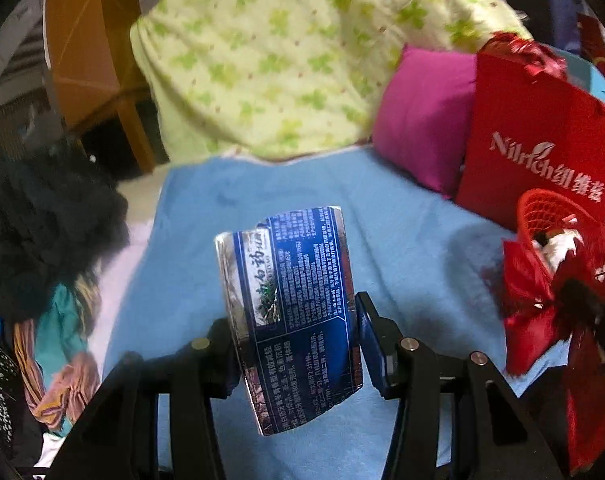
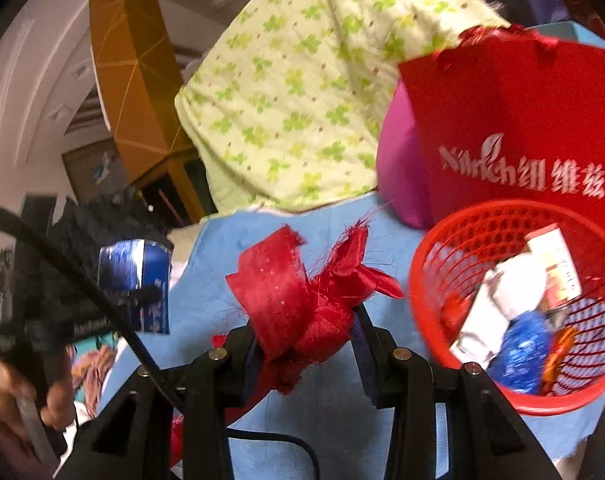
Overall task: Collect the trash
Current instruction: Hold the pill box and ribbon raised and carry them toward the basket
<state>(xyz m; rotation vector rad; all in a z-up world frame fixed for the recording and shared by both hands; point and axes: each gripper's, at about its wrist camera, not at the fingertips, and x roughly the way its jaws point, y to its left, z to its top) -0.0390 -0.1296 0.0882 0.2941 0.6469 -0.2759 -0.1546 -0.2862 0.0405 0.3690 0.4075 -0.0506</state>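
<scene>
Only the right wrist view looks down into the red mesh basket (image 2: 514, 300), round and perforated, holding crumpled paper, a small carton and blue foil. There the right gripper (image 2: 302, 332) pinches a frayed red ribbon bundle (image 2: 298, 304) just left of the basket. The left wrist view shows the left gripper (image 1: 298, 344) clamped on a glossy blue printed wrapper (image 1: 294, 312), flat and creased, well left of the basket, above the blue blanket (image 1: 402, 220)

My right claw (image 2: 302, 332) clamps a red ribbon (image 2: 302, 304) above the blue sheet (image 2: 334, 420); red basket (image 2: 442, 248) of trash sits right.
</scene>
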